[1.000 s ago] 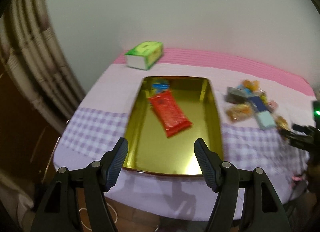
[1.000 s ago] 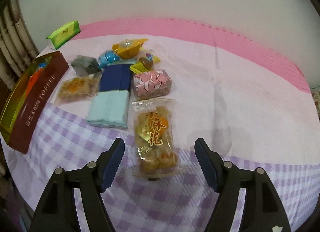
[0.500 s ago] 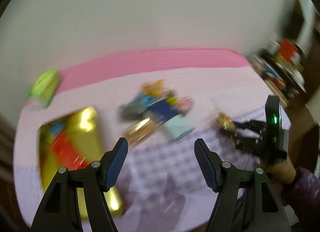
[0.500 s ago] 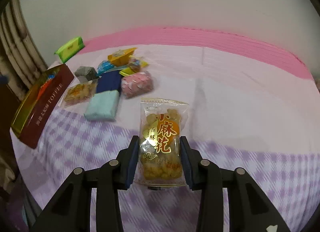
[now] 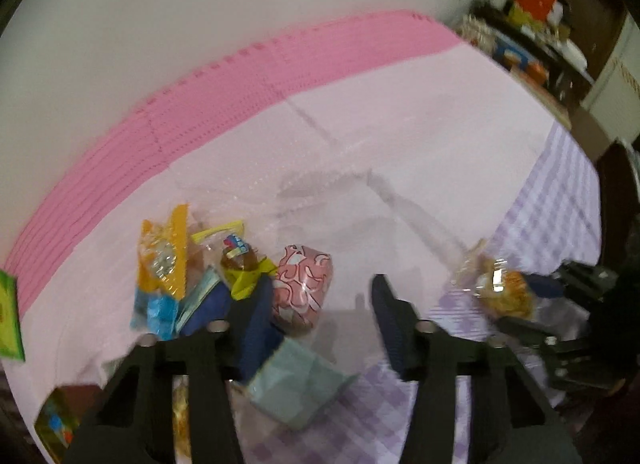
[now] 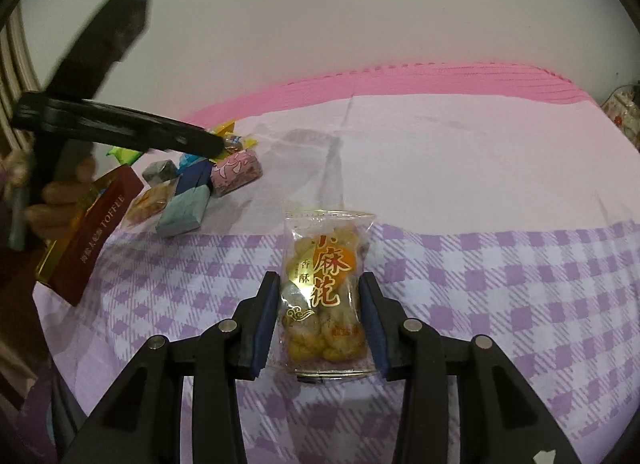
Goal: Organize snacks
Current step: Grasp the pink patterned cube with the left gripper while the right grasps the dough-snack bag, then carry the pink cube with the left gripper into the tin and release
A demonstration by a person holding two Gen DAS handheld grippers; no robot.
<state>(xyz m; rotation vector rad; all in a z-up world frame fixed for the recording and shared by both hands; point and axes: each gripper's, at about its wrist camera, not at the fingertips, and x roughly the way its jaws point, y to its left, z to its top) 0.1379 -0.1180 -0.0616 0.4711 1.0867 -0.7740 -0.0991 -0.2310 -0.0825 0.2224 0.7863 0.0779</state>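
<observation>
Right gripper (image 6: 320, 324) jaws grip the fried-twist packet (image 6: 325, 292). Left gripper (image 5: 320, 312) jaws are closing over the snack pile (image 5: 208, 276), the pink packet (image 5: 304, 288) between them, untouched. Toffee tin (image 6: 92, 240) lies beside the pile.

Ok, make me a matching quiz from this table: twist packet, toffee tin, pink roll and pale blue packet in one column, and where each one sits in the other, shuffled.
Things:
1. twist packet
2. toffee tin
3. pink roll
4. pale blue packet

Places:
A. at the table's left edge
B. front of the pile, nearest the right wrist camera
C. apart from the pile, over the purple checks
D. right end of the pile

Pairs: 1-C, 2-A, 3-D, 4-B
</observation>
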